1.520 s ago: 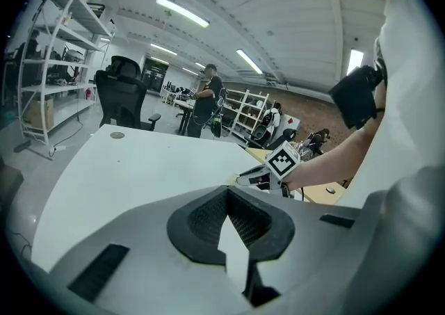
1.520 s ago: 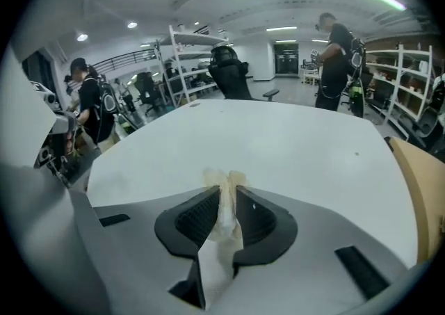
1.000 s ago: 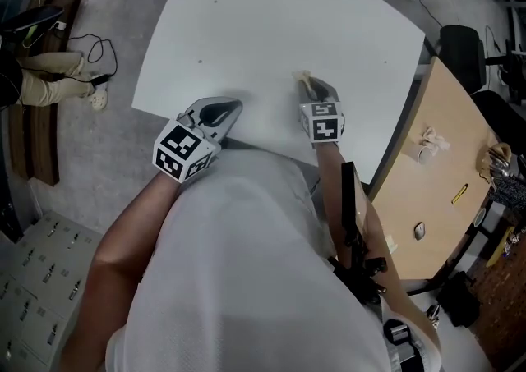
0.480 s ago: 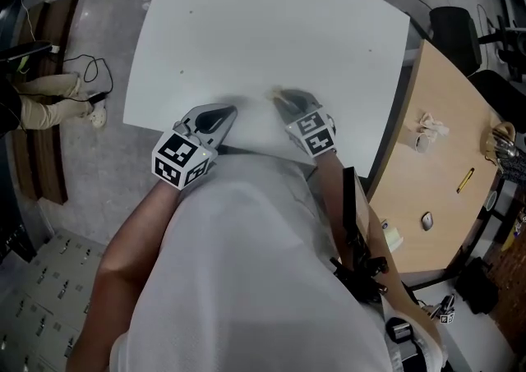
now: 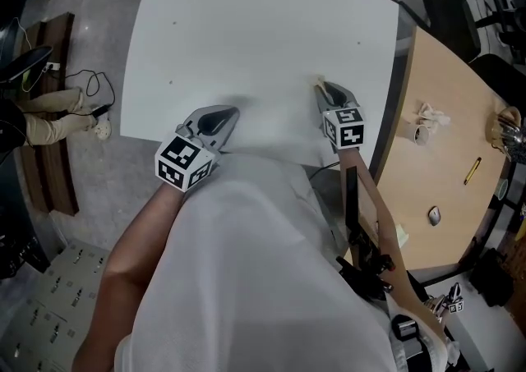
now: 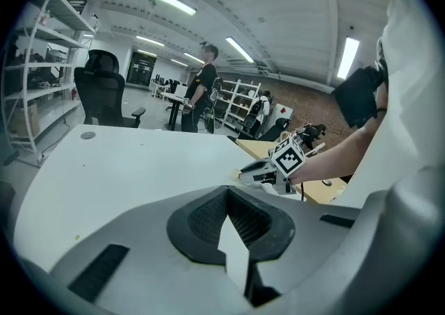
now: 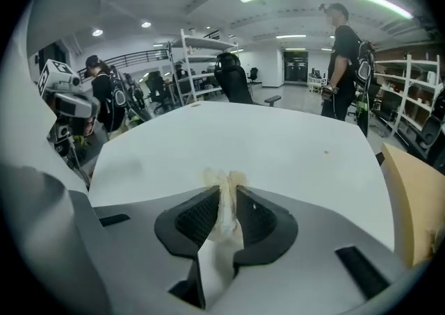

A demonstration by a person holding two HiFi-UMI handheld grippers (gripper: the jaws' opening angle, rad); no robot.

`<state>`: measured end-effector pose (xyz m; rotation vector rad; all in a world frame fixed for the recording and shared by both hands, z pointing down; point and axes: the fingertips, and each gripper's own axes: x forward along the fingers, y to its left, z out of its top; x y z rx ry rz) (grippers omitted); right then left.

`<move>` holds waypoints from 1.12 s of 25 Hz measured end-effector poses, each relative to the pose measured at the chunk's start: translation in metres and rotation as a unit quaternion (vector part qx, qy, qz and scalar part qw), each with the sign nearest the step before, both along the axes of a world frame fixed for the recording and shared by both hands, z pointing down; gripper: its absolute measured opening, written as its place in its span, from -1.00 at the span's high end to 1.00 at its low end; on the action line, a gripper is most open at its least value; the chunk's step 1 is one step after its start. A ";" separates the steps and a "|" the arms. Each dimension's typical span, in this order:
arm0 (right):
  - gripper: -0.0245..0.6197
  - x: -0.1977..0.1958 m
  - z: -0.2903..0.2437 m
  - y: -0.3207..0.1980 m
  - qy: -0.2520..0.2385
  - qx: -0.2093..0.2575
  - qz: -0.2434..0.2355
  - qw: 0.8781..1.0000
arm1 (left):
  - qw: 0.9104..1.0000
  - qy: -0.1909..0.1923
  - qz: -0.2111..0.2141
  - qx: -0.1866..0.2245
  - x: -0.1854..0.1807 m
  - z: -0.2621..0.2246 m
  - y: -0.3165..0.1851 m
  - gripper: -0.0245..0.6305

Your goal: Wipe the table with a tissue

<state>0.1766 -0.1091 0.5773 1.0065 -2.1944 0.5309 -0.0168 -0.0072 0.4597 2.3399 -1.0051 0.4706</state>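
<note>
One tissue pinched in right gripper at table; left gripper closed, empty

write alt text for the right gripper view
The right gripper pinches a crumpled tissue in its closed jaws, over a large white table. Beyond the table stand a black office chair and a person in black.
</note>
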 end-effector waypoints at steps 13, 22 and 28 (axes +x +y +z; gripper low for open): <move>0.70 -0.090 0.012 -0.005 0.041 0.013 -0.067 0.997 | 0.999 -0.010 -0.024 -0.020 -0.012 0.009 0.004 0.91; 0.70 -0.200 0.012 0.049 0.027 0.004 -0.235 0.972 | 0.999 -0.012 -0.034 -0.023 -0.029 0.008 0.002 0.91; 0.70 -0.207 0.003 0.096 -0.037 -0.045 -0.320 0.946 | 0.999 -0.009 -0.029 -0.021 -0.027 0.007 -0.002 0.91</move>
